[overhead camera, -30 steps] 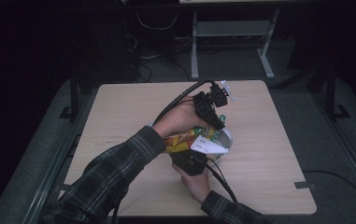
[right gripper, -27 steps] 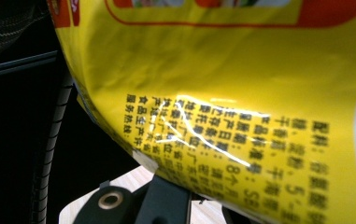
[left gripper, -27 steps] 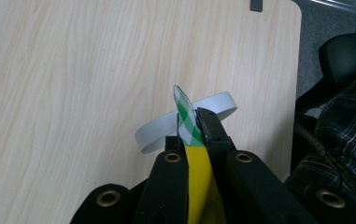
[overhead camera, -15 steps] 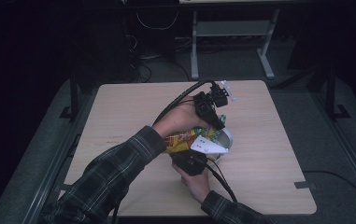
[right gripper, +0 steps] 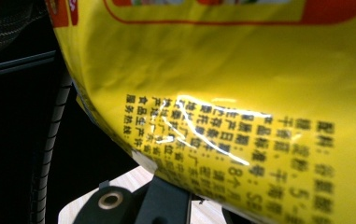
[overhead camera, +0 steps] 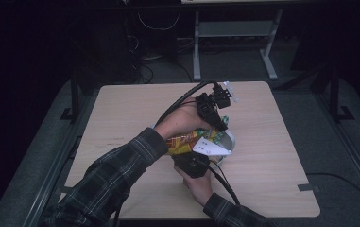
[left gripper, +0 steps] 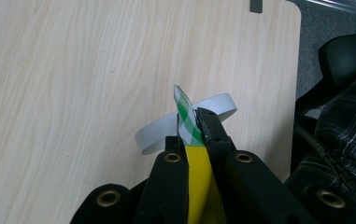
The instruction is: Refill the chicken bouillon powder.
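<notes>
Here the high view sets out the whole arrangement: a yellow snack packet (overhead camera: 183, 142) is held up over the middle of the wooden table (overhead camera: 121, 113), just left of a grey bowl (overhead camera: 228, 140), with a white card or flap (overhead camera: 210, 146) lying across the packet's right end. The left gripper (overhead camera: 218, 124) comes at it from the far side, the person's plaid sleeve (overhead camera: 116, 170) crossing from the near left, and the right gripper (overhead camera: 194, 163) meets it from the near side. From the left gripper view comes what that overview cannot give: the jaws are clamped together on the packet's (left gripper: 192, 140) top edge, a thin seam checked green and white above plain yellow, and the bowl's (left gripper: 213, 103) pale rim curves just behind it on the tabletop. The right gripper view sits very close to the packet's (right gripper: 241, 93) face, so the jaws' tips are hidden behind the film; they stand closed, pinching the packet. That close view shows glossy yellow wrapping with a red-outlined panel at the top and rows of small black Chinese characters, printed sideways here and too small and tilted to read out reliably. No brand name can be made out.
</notes>
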The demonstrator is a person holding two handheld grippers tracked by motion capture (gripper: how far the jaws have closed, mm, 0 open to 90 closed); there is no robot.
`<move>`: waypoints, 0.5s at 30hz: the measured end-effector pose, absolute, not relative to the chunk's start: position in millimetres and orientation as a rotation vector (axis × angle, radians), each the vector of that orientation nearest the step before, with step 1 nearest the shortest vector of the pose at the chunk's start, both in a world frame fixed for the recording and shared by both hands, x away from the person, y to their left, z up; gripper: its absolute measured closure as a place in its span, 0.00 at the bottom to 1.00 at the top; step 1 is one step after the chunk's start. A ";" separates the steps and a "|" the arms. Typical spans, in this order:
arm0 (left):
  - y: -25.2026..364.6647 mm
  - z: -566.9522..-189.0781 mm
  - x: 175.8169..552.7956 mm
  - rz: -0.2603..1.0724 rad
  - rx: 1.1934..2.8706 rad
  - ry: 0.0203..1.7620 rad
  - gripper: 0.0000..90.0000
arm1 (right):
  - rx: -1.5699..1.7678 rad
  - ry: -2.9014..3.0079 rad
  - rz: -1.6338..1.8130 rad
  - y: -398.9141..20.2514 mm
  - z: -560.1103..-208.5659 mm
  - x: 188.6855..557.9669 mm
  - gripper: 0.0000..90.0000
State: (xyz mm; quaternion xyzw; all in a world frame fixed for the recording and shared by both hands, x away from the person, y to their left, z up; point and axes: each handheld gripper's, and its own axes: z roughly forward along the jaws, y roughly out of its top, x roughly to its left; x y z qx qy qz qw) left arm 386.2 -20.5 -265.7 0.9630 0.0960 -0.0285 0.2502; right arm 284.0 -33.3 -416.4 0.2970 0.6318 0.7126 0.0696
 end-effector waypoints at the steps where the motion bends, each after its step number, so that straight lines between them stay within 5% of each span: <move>1: -20.4 -265.5 386.2 -0.076 2.621 0.261 0.99 | 0.893 1.901 2.144 -33.3 -416.4 284.0 1.00; 15: -19.9 -265.0 386.5 -0.079 2.613 0.258 0.99 | 0.890 1.911 2.131 -34.1 -416.6 284.5 1.00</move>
